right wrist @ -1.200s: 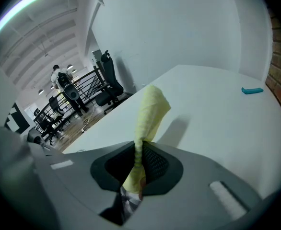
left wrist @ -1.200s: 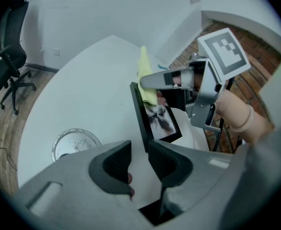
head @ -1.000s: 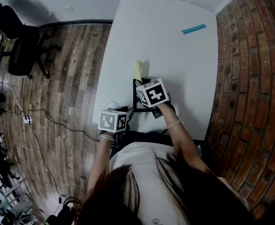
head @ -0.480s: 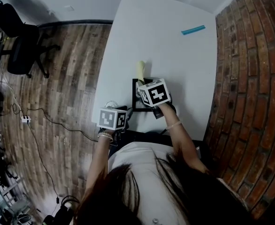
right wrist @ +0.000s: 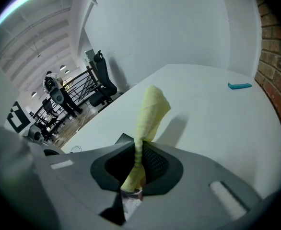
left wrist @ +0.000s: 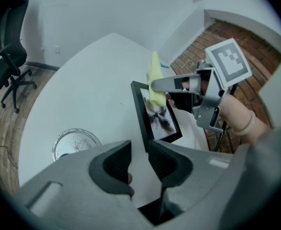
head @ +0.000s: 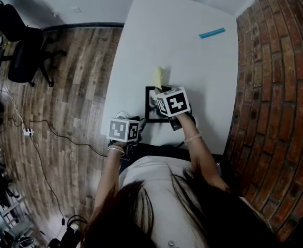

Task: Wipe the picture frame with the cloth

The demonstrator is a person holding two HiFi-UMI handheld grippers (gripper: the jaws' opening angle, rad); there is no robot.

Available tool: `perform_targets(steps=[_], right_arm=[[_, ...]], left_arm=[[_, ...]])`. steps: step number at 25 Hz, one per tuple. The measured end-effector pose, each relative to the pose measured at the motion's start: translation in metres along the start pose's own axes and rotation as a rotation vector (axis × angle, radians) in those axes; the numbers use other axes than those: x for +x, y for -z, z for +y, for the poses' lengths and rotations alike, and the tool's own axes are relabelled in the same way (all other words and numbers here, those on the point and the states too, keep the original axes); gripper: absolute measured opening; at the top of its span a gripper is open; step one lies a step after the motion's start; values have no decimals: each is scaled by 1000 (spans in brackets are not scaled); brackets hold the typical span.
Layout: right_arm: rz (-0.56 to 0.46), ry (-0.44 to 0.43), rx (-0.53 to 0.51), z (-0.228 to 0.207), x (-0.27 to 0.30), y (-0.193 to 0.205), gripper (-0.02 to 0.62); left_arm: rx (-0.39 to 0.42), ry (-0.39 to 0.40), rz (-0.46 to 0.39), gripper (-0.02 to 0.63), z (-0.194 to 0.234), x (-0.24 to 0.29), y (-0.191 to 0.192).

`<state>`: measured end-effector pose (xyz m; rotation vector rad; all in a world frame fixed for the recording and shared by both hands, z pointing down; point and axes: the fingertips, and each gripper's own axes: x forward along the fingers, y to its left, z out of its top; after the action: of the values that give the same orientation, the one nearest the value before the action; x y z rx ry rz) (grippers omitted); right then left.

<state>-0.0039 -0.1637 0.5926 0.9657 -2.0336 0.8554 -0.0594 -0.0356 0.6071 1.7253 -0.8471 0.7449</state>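
Observation:
The black picture frame [head: 152, 110] lies on the white table [head: 177, 45] near its front edge. My left gripper [left wrist: 139, 152] is at the frame's [left wrist: 156, 119] near corner, jaws close together with that corner between them. My right gripper [right wrist: 139, 164] is shut on a rolled yellow cloth [right wrist: 149, 111] that sticks out past its fingertips. In the left gripper view the cloth [left wrist: 154, 75] rests over the frame's far edge, held by the right gripper [left wrist: 152, 86]. From the head view the cloth [head: 159, 77] points away from me.
A round silvery dish [left wrist: 76, 145] sits on the table left of the frame. A small teal object [head: 212, 33] lies at the far right. A brick wall [head: 275, 87] runs along the right side; office chairs [head: 22, 50] stand on the wooden floor at left.
My right gripper and the yellow cloth have slid a little to the right across the frame's far part. The left gripper has stayed put.

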Motion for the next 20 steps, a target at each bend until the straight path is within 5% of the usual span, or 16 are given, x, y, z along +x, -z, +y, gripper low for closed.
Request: perform_targets(steps=[20], right_arm=[[-11, 18, 28, -10, -9, 5, 38]], left_arm=[[-6, -5, -16, 110, 0, -2, -1]])
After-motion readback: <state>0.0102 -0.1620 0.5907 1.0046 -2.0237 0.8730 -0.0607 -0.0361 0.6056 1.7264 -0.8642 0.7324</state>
